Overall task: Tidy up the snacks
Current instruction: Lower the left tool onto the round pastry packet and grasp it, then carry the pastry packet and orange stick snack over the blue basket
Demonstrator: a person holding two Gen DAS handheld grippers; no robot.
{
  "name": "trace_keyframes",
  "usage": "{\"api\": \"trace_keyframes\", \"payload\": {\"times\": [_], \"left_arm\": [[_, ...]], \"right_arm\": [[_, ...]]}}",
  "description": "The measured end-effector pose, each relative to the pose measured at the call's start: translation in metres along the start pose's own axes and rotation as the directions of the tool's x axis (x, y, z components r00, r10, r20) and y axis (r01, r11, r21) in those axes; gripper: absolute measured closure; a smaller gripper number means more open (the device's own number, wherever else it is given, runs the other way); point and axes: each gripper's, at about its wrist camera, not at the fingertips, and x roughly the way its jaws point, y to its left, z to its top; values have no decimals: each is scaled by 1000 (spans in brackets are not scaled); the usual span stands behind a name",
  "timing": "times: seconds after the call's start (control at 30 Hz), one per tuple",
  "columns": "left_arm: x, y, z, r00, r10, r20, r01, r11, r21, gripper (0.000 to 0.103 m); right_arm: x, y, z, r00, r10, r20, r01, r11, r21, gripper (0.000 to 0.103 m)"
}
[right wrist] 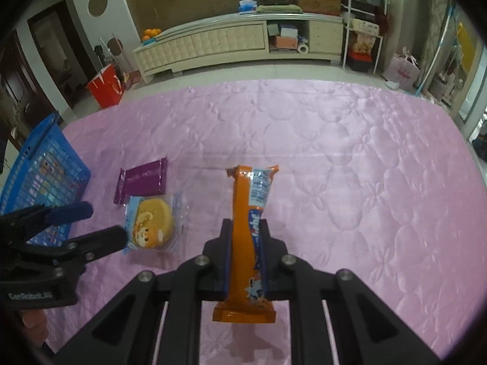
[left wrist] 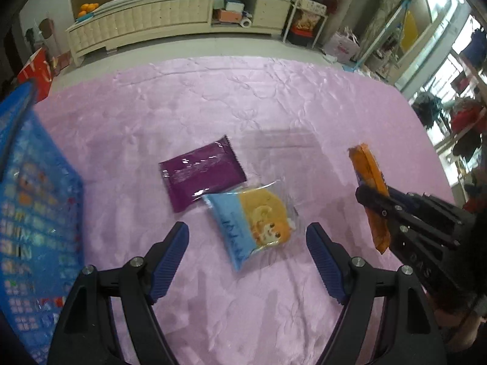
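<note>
Currently the right gripper [right wrist: 245, 251] has its jaws clamped on an orange snack bar [right wrist: 250, 228], gripping it around the middle so both ends stick out, and it is held off the pink quilted surface [right wrist: 350, 158]. The left gripper [left wrist: 247, 248] has its jaws spread wide and empty, hovering just above a blue and yellow cookie packet [left wrist: 254, 223] that lies flat between and slightly beyond the fingertips, not touched. A purple packet [left wrist: 202, 175] lies just beyond it, their corners overlapping. To do this well, the left jaws should drop straight over the cookie packet and pinch only it, sparing the purple one. A blue basket [left wrist: 36, 188], likely the destination, stands near at the far left
</note>
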Motion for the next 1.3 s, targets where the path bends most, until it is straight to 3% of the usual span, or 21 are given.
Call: {"api": "trace_keyframes", "payload": {"times": [0.27,0.47,0.77,0.9,0.97,1.03,1.07,1.1,1.3], "left_arm": [[23,-10,14,999,20,-27,-20,1000,-8,25],[42,-21,20,996,77,-47,-76,997,29,25],[61,-22,25,995,71,-67,-70,997,11,17],[68,-39,23,987,141,-74,-133,986,103,17],[68,-44,21,989,132,-67,-123,985,120,17],[67,-47,20,990,129,-64,-121,987,108,24],[65,-48,20,990,127,-57,-121,987,106,37],[64,-50,21,990,127,-61,-120,987,106,42],[44,-39,13,992,115,-51,-110,989,99,48]], "right_arm": [[-2,-4,9,999,-38,2,38,998,-58,84],[4,-8,6,998,-50,-27,48,997,-66,84],[3,-6,3,999,-35,-37,32,997,-76,84],[3,-5,3,999,-29,-42,26,997,-76,84],[4,-5,3,999,-28,-46,25,997,-78,84],[5,-4,2,998,-29,-50,25,997,-79,84],[5,-4,2,998,-27,-52,23,997,-79,84],[6,-4,2,998,-26,-55,22,997,-76,84],[3,0,2,998,-22,-62,17,997,-79,84]]}}
